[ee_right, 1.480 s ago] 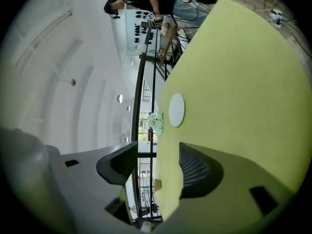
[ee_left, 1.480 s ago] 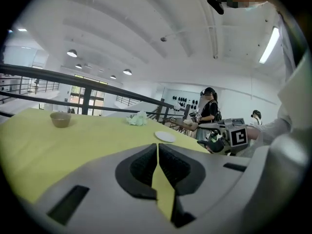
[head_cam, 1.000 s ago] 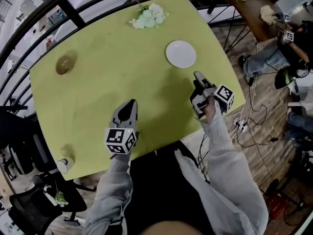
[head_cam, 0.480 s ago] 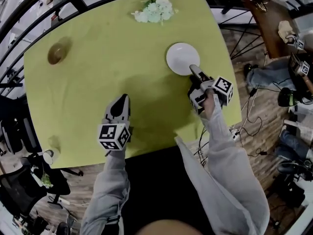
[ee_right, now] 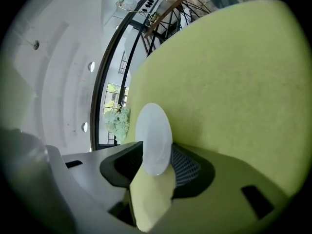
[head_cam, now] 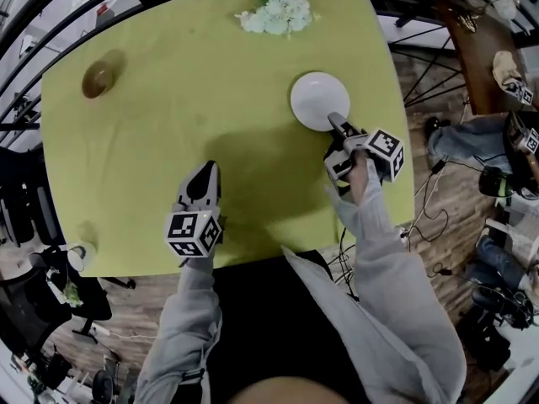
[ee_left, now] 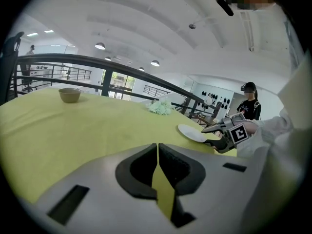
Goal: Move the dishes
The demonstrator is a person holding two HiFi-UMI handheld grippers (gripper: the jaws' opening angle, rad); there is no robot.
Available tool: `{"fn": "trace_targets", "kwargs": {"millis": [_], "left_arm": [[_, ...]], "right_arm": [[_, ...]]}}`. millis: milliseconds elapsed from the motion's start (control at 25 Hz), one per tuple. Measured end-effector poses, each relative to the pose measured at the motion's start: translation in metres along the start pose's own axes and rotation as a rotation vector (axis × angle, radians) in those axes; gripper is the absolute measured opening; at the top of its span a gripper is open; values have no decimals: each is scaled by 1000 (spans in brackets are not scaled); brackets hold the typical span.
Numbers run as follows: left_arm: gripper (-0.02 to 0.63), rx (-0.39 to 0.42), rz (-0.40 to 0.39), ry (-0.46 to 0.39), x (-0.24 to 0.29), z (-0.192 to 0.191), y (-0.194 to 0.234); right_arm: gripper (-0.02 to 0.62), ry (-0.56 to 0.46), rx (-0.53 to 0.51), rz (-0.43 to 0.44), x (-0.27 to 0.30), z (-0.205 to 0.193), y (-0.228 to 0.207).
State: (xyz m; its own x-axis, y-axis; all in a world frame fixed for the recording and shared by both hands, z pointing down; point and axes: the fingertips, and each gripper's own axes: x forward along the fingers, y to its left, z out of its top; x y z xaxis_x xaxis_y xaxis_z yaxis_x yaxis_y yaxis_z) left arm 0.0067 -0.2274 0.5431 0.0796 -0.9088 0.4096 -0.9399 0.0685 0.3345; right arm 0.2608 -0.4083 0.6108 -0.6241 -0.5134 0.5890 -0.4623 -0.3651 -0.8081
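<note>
Looking down from the head view, I see the white plate [head_cam: 316,99] lying flat toward the far right of the yellow-green worktop [head_cam: 185,99]. The right hand-held gripper [head_cam: 335,121] is at its near rim. The left hand-held gripper [head_cam: 206,168] is over bare worktop, well apart from it, and a brown bowl [head_cam: 97,78] sits far left (flowers [head_cam: 278,13] at the far edge).

The left gripper view adds what the head view cannot: its jaws are pressed together with nothing between them, and the plate shows side-on, resting on the worktop.

The right gripper view settles the grip: its jaws have just been closing and pinch the plate's rim, one pad on each side.
</note>
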Motion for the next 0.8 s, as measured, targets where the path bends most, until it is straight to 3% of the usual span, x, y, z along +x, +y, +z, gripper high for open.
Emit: {"fn": "trace_targets", "kwargs": {"millis": [80,160,520,800], "left_arm": [[25,-4,1,1,0,-2,0],[25,1,-5,6,0,-6,-2],[25,10,-19,0,-17,-14,-11],[25,19,17,-15,-40,-16,-6]], "right_arm": [[159,-8,5,-12,2,1,-7],[42,-12,21,-4,3,-1,-13],[25,-58,29,105,-2,-2,-7],[15,-81,-61,254,-15,-5,28]]}}
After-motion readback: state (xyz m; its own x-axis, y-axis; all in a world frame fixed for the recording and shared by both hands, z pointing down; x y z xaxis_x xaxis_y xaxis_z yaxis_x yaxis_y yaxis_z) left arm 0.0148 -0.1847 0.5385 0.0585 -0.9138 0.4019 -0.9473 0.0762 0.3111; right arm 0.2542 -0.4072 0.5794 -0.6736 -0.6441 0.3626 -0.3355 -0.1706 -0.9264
